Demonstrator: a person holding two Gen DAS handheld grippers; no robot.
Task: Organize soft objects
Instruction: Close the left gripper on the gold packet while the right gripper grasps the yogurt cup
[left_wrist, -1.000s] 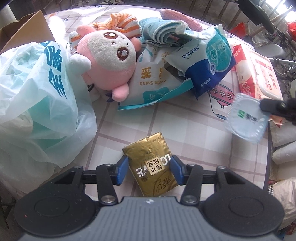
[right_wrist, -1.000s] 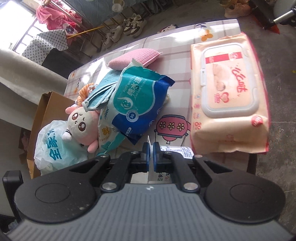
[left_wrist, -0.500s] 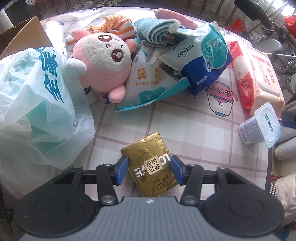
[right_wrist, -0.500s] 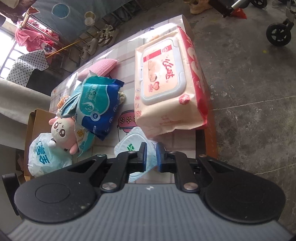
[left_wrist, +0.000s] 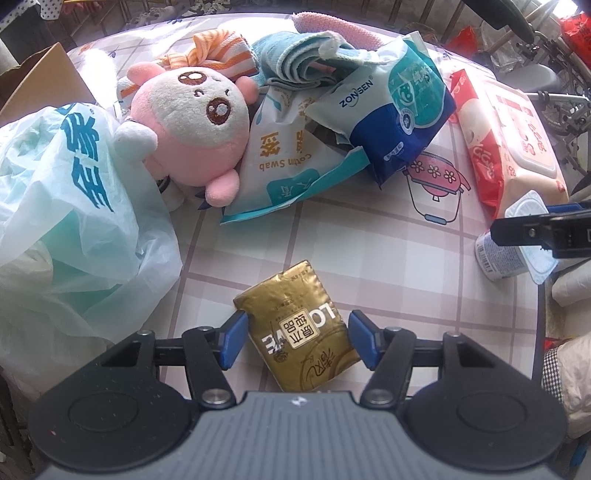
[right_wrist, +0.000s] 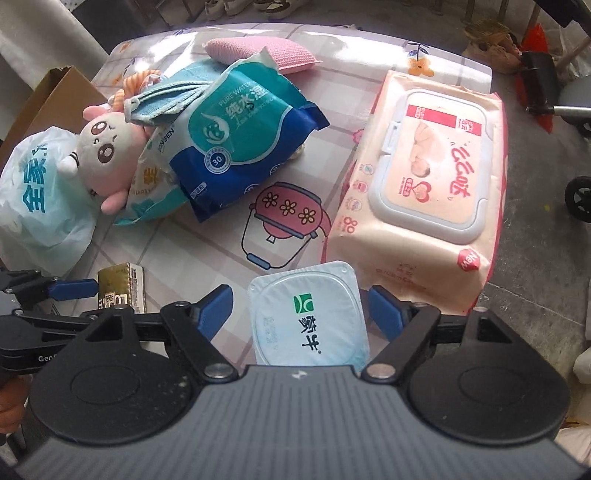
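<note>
Since the earlier frame both jaws have just been opening. Right gripper (right_wrist: 300, 308) stands wide, its pads clear of the upright yogurt cup (right_wrist: 308, 314) at the bench's right edge. Left gripper (left_wrist: 297, 338) is open around the flat gold packet (left_wrist: 297, 328) near the front edge, not pressing it.

left tool (left_wrist: 295, 338): black linkage arms, blue pads, silver screws, ribbed grey housing, two round black discs | right tool (right_wrist: 301, 308): same build, small white logo
</note>
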